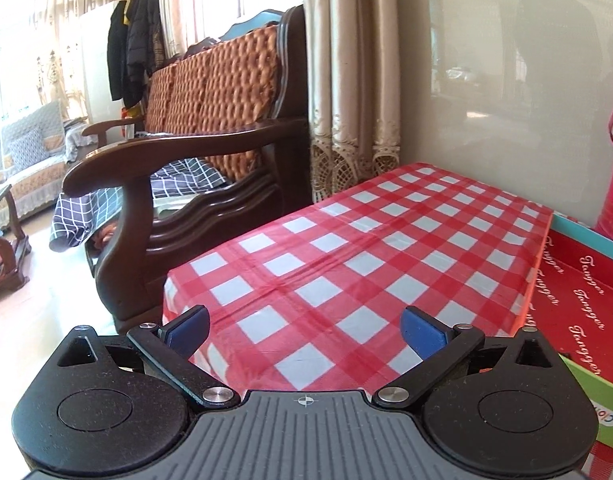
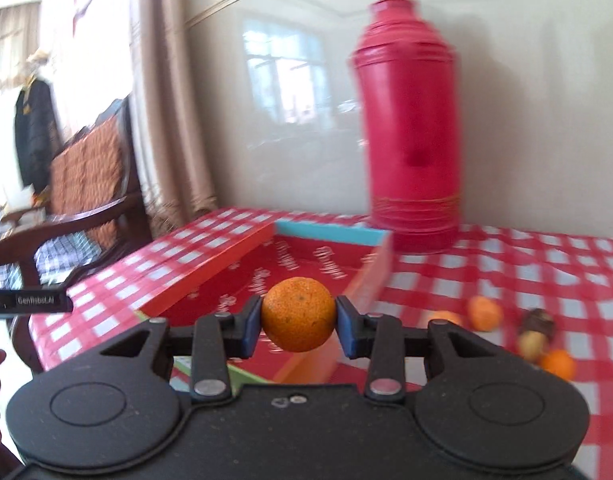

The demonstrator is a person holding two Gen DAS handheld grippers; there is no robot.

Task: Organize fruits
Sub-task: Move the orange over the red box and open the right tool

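Note:
My right gripper [image 2: 299, 326] is shut on an orange [image 2: 297, 312] and holds it in the air above the near part of an open red box [image 2: 302, 264]. More small oranges [image 2: 484, 313] and a brownish fruit [image 2: 540, 322] lie on the checked tablecloth to the right of the box. My left gripper [image 1: 306, 330] is open and empty, low over the red-and-white checked tablecloth [image 1: 346, 248], left of the red box [image 1: 578, 300]. No fruit shows in the left wrist view.
A tall red thermos [image 2: 410, 128] stands behind the box against the wall. A wooden armchair [image 1: 178, 168] stands just left of the table edge. The other gripper's body [image 2: 26, 302] shows at the left of the right wrist view.

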